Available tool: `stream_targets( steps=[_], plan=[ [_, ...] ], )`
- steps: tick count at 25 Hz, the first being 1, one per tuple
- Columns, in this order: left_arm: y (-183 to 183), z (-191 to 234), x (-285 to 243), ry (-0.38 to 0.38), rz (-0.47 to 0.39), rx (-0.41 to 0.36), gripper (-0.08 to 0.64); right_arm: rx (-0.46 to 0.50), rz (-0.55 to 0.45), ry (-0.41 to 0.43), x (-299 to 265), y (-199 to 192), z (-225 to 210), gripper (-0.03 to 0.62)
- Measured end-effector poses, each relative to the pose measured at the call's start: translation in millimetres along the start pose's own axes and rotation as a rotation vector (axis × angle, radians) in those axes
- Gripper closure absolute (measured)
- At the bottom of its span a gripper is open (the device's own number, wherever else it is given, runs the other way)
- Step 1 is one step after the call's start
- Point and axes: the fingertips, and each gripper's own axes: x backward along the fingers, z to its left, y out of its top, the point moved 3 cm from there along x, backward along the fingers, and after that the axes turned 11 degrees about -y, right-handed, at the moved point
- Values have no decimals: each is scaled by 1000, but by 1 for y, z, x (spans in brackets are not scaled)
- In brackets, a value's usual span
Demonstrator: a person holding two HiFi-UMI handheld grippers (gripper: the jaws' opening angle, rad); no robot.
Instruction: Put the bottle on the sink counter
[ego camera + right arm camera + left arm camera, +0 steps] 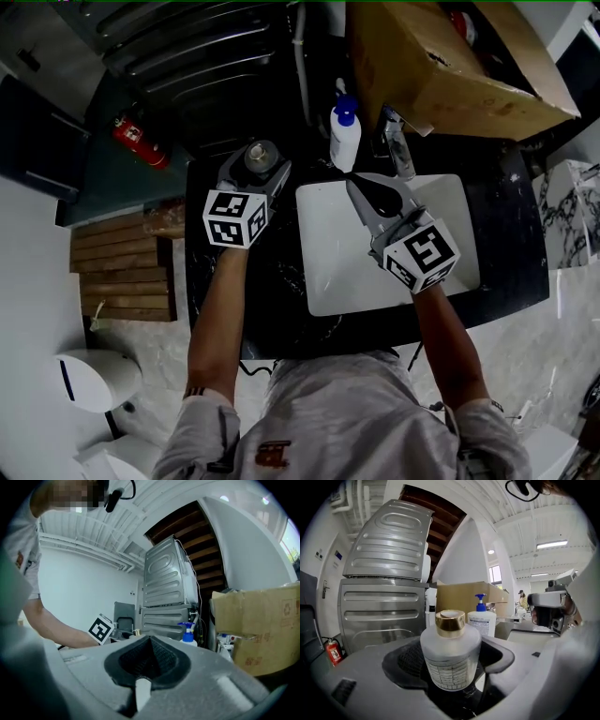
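Frosted-glass bottle with a gold cap [450, 651], round and squat, is held upright between the dark padded jaws of the left gripper [260, 171], which close on its body below the shoulder. In the head view the bottle is over the black stone counter [277, 314], just beyond the far left corner of the white rectangular sink basin [323, 272]. No view shows whether its base touches the surface. The right gripper [373, 195] hovers over the basin with its jaws pressed together and nothing between them. At the far edge of the counter stand a white pump bottle with a blue head [344, 131] and a chrome tap [398, 150], with a brown cardboard box [441, 66] further right. The step in hand, as judged, is setting the bottle down. To do it well, lower the bottle vertically onto the bare patch of counter left of the basin, keeping it apart from the basin rim and the pump bottle. Let the base rest flat before the jaws part, since glass on stone is unlikely to forgive a drop, and a tilted release could topple it. Open the jaws evenly, then draw the gripper back toward the near side without brushing the cap.
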Motion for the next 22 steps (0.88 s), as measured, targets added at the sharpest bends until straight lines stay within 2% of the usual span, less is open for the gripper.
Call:
stream_targets(
  steps=[8,22],
  plan=[
    [-34,17,-29,4,119,42,232,-15,15,-14,-4,-9,-8,592],
    [-58,23,-49,-9,215,53,232,-21,16,-30,3,-15,-13,592]
  ],
)
